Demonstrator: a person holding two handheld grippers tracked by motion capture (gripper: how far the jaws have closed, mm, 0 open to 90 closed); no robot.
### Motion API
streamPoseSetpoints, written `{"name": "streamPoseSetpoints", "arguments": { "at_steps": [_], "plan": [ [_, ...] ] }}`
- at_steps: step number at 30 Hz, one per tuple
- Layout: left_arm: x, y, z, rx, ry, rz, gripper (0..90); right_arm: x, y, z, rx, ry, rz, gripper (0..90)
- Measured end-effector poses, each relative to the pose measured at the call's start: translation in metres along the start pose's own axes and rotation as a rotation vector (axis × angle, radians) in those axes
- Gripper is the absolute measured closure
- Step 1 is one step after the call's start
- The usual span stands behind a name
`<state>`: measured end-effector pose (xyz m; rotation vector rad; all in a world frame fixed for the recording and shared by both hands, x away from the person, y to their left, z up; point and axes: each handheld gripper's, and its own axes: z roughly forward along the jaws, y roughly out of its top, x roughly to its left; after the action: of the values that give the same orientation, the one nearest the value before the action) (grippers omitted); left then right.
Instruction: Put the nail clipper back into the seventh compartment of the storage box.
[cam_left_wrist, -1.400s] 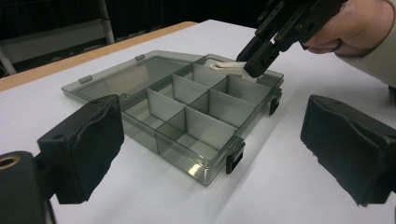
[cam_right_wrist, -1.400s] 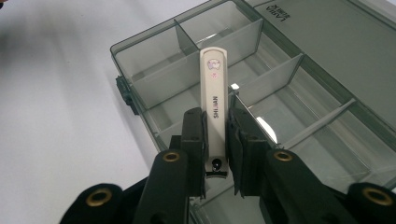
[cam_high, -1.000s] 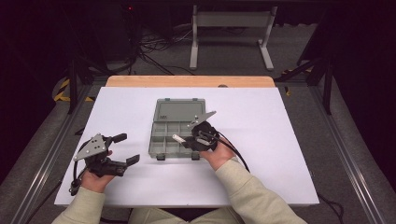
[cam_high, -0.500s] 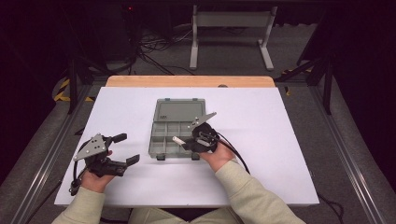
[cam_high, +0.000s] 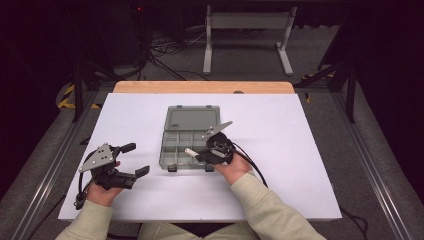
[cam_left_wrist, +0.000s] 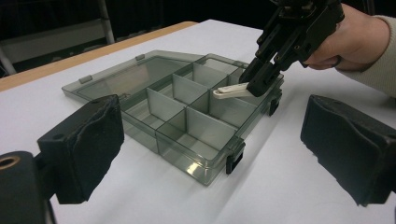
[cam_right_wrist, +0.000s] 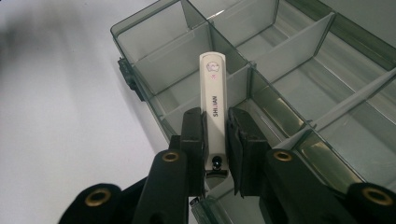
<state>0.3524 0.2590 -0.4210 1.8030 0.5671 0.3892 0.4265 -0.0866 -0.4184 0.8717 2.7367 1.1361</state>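
White nail clipper (cam_right_wrist: 213, 98) marked "SHIHAN", above the organizer box (cam_high: 172, 152)
Right gripper (cam_right_wrist: 215, 140) clamps it over bare compartments; left gripper (cam_left_wrist: 210, 140) gapes wide beside the box.

A white table (cam_high: 300, 150) bears an open compartment box (cam_high: 192, 120) (smoky, perhaps plastic).

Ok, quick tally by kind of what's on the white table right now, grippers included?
Black two-jaw grippers: 2, the left gripper open, the right gripper clamped on the clipper.
Translucent grey plastic compartment boxes: 1, lid open.
White nail clippers: 1, held above the box.
Total: 4.
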Motion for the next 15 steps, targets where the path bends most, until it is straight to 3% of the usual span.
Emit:
{"name": "streamPoseSetpoints", "arguments": {
  "at_steps": [9,12,15],
  "plan": [
    [-0.0001,0.0001,0.0,0.0,0.0,0.001,6.7,-0.0015,-0.0007,0.0001,0.003,0.007,0.015,76.1],
    [0.0003,0.0001,0.0001,0.0,0.002,0.005,6.7,-0.0011,0.0005,-0.0041,-0.012,-0.006,0.01,71.8],
    [0.0004,0.0002,0.0001,0.005,0.0,0.006,6.7,-0.0022,0.0014,-0.0091,-0.029,-0.014,0.009,73.4]
  ]
}}
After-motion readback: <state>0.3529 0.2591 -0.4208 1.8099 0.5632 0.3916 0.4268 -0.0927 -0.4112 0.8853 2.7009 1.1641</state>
